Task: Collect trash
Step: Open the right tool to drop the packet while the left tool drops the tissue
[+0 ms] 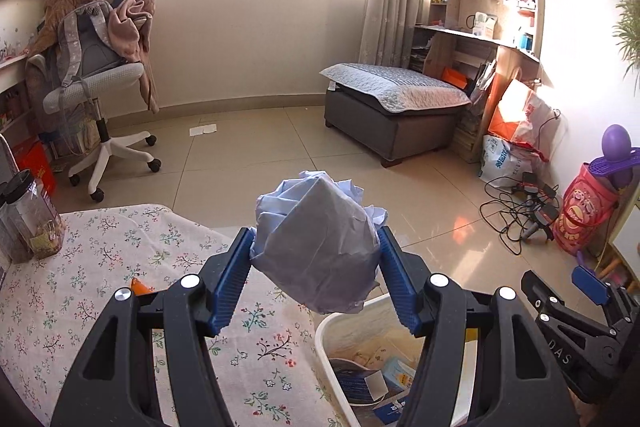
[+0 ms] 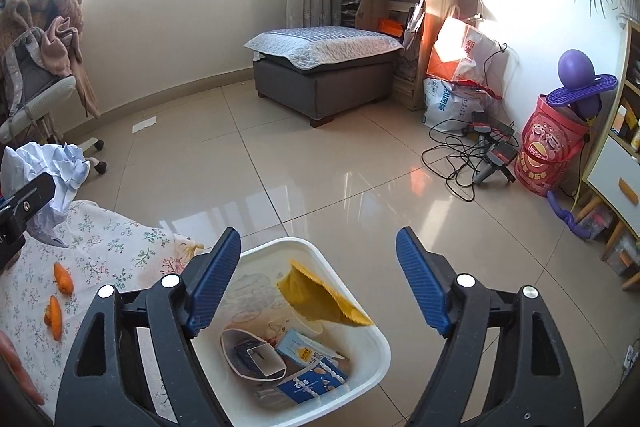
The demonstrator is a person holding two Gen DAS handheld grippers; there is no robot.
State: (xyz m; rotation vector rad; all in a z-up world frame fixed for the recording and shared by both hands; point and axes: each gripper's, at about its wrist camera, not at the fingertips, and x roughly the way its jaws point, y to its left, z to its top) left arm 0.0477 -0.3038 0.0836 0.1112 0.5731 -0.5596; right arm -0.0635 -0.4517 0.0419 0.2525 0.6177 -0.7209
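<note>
My left gripper point(image 1: 316, 251) is shut on a crumpled white paper ball point(image 1: 316, 239), held above the table edge, just left of the white trash bin point(image 1: 324, 339). The ball also shows at the left of the right wrist view point(image 2: 48, 167). My right gripper point(image 2: 320, 275) is open and empty, hovering over the bin point(image 2: 372, 367), which holds a yellow bag point(image 2: 320, 291), small cartons and wrappers. It also shows at the right edge of the left wrist view point(image 1: 576, 291). Orange peel pieces point(image 2: 60, 291) lie on the floral tablecloth point(image 2: 100, 247).
A plastic jar point(image 1: 32, 223) stands at the table's left. On the tiled floor are an office chair point(image 1: 100, 99) with clothes, a grey ottoman point(image 1: 392, 107), tangled cables point(image 1: 520, 207), bags and a red bucket point(image 2: 548, 155). A paper scrap point(image 1: 203, 129) lies near the wall.
</note>
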